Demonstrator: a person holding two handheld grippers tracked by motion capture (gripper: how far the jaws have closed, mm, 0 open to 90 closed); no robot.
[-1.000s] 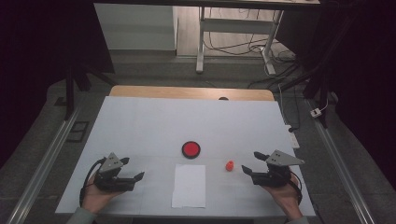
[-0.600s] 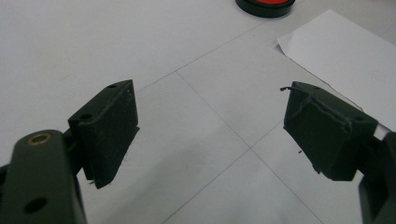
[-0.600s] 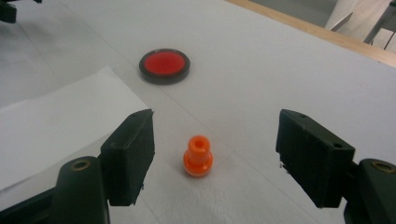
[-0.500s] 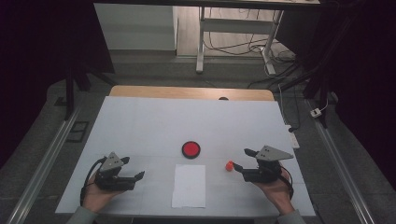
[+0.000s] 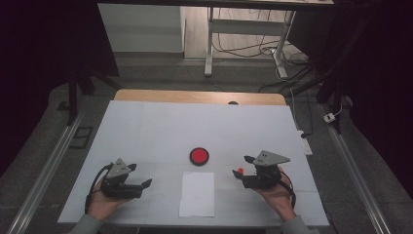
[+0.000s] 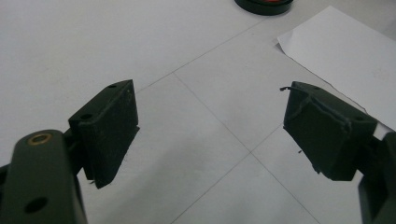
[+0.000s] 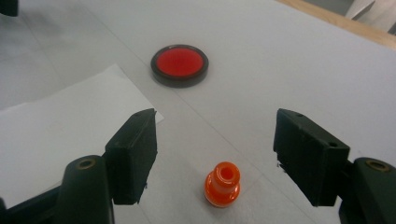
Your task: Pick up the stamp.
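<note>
Compared with one second ago, the right tool (image 5: 239,172) has moved toward the left of the high view, from the lower right part of the tabletop (image 5: 146,126) to a place just beside the small orange peg (image 5: 240,171). Before, the peg lay apart from the tool tips; now it lies between them. The jaws of the right tool have just been closing a little, but they remain spread wide and do not touch the peg. The left tool (image 5: 144,184) stays at the lower left of the high view, with no visible change.

The right gripper view shows what the high view cannot: the orange peg (image 7: 222,184) stands upright on the tabletop at the bottom centre of the frame, with a round hole in its top, and there is a clear gap to each black pad. Above it, in the upper middle of that frame, sits the red round button with a black rim (image 7: 180,65), and the white sheet of paper (image 7: 56,135) covers the left side.

In the left gripper view the left tool (image 6: 210,135) is spread open over bare tabletop, nothing between its pads. A corner of the paper (image 6: 345,51) is at the upper right, and the edge of the button (image 6: 264,4) is at the top.
</note>
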